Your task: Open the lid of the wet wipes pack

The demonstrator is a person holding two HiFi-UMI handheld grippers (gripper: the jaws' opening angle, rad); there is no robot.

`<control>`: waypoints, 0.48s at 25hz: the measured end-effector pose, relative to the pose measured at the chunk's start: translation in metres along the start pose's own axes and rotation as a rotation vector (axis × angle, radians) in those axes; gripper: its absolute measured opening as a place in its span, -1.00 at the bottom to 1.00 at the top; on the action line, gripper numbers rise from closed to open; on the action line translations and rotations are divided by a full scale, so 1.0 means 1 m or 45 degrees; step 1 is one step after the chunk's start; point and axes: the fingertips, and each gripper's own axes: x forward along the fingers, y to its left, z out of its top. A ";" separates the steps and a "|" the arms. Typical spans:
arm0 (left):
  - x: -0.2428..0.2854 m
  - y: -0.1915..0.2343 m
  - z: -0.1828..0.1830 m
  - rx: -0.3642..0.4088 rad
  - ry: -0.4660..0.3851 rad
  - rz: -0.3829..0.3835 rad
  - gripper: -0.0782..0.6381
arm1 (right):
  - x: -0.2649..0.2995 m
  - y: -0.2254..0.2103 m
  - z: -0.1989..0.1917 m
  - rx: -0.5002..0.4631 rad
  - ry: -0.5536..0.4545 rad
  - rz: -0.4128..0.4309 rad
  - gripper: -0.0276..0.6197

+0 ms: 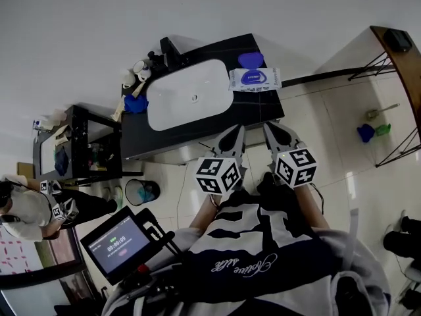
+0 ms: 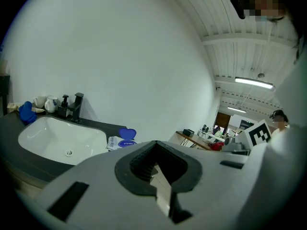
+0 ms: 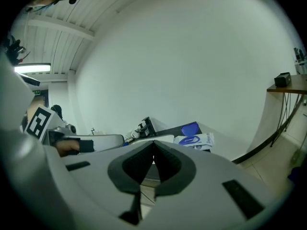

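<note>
Counter in black fills the middle of the head view, with a white sink basin set into it and a black faucet at its far edge. The wet wipes pack lies flat at the counter's far right corner, just right of the basin. Its blue lid is already flipped up at the pack's far side. Cups and a blue item sit at the basin's far left. Near the counter's front edge, the left gripper and right gripper hover side by side over the floor, well short of the pack. A small bin stands on the floor to the left, a screen sits near the person's body, and another person is at the far left.

Left gripper view: the jaws meet at their tips with nothing between them. Beyond them the basin and faucet lie to the left, with the pack and its raised lid just right of the basin.

Right gripper view: the jaws are likewise closed together and empty. The pack shows past the tips, slightly right, lid upright, and a wooden table stands far right.
</note>
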 end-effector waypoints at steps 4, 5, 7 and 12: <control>-0.019 0.018 -0.023 0.014 0.007 -0.038 -0.79 | 0.004 0.018 -0.028 0.013 -0.037 -0.028 -0.92; -0.023 0.023 -0.029 0.016 0.009 -0.049 -0.79 | 0.004 0.023 -0.035 0.017 -0.048 -0.036 -0.92; -0.032 0.030 -0.038 0.029 0.017 -0.074 -0.79 | 0.005 0.033 -0.047 0.028 -0.068 -0.056 -0.92; -0.074 0.034 -0.031 0.006 0.039 -0.159 -0.79 | -0.009 0.081 -0.050 0.043 -0.070 -0.122 -0.92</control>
